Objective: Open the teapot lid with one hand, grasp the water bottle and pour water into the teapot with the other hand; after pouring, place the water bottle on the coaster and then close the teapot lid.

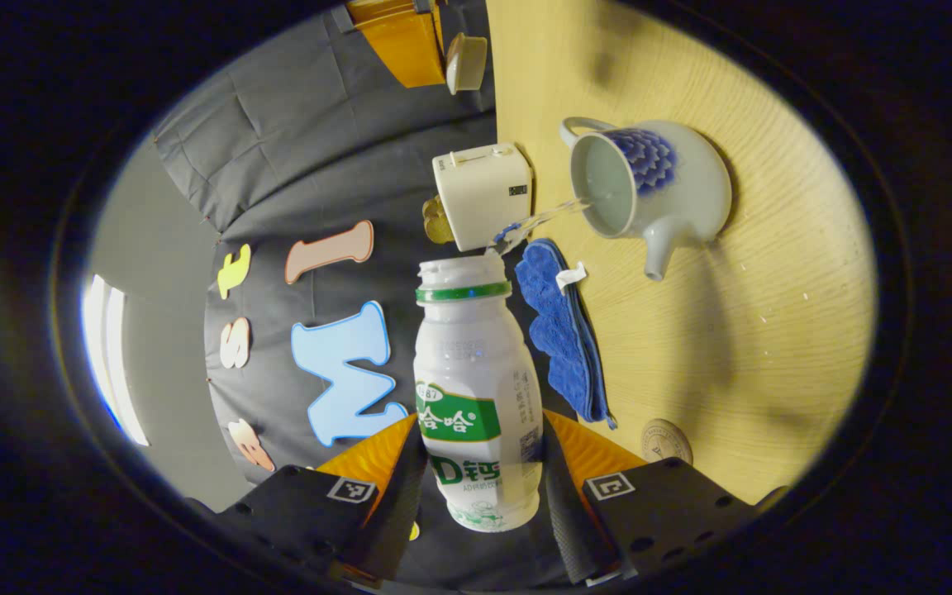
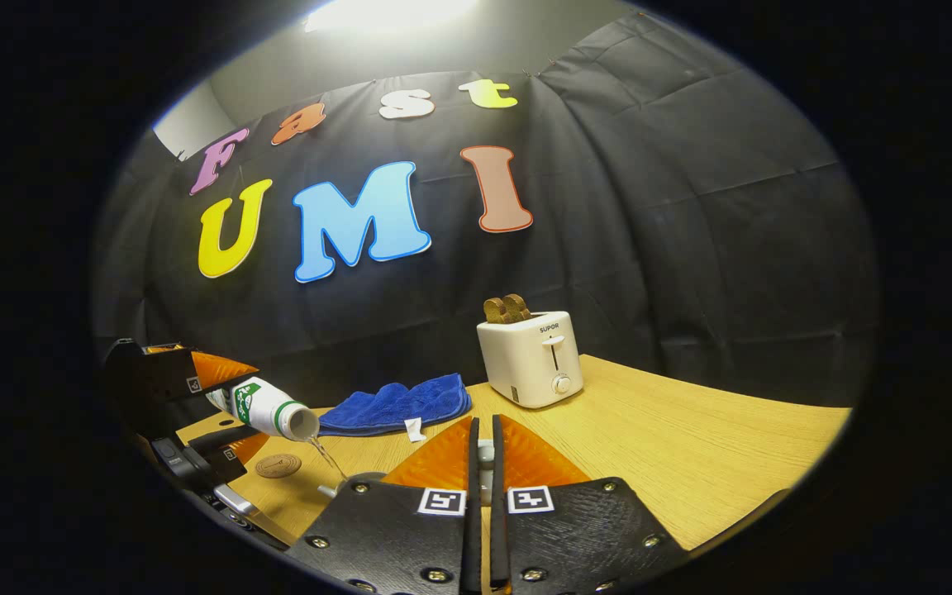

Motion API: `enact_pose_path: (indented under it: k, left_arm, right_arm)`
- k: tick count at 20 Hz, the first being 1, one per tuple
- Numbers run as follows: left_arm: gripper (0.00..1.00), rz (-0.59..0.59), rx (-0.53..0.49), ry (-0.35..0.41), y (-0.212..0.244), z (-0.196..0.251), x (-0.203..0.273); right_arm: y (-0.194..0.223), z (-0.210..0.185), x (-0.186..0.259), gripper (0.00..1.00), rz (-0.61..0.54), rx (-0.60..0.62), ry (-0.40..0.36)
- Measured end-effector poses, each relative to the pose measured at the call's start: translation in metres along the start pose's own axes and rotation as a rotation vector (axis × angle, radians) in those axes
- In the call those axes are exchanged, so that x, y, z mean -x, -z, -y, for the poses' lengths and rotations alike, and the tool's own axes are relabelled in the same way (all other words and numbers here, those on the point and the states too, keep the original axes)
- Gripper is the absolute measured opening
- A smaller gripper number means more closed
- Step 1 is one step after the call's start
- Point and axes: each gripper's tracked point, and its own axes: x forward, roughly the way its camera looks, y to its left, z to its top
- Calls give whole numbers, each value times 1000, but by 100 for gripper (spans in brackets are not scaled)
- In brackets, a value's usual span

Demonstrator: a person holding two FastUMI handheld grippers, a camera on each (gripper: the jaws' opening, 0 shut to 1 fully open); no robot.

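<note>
Your left tool (image 1: 480, 487) is clamping the water bottle (image 1: 476, 388), both fingers pressing on its lower body. You are tipping the bottle so its open mouth is pointing toward the teapot (image 1: 649, 190), and a thin stream of water (image 1: 546, 219) is running from the mouth into the teapot's open top. The teapot is sitting on the tabletop (image 1: 773, 330) with its lid off, spout pointing toward the coaster side. The coaster (image 1: 666, 440) is lying bare on the tabletop, just beside your left tool's finger. A blue cloth (image 1: 563, 339) is lying between the bottle and the teapot, and a white toaster (image 1: 484, 194) is standing beyond it.

In the right gripper view, your right tool (image 2: 483, 450) is pinching a small pale piece between nearly closed fingers; I cannot tell for certain that it is the lid. The bottle (image 2: 265, 407) is tilting downward at the left, above the coaster (image 2: 278, 465).
</note>
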Motion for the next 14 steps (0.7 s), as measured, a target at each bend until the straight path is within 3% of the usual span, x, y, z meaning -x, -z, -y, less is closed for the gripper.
enact_pose_path:
  k: [2, 14]
  left_arm:
    - [82, 3, -11, 0, 0, -1, -1]
    - [82, 41, -98, 8, -8, -3, -3]
  right_arm:
    - [0, -1, 0, 4, -3, 2, -3]
    - [1, -3, 0, 4, -7, -1, -13]
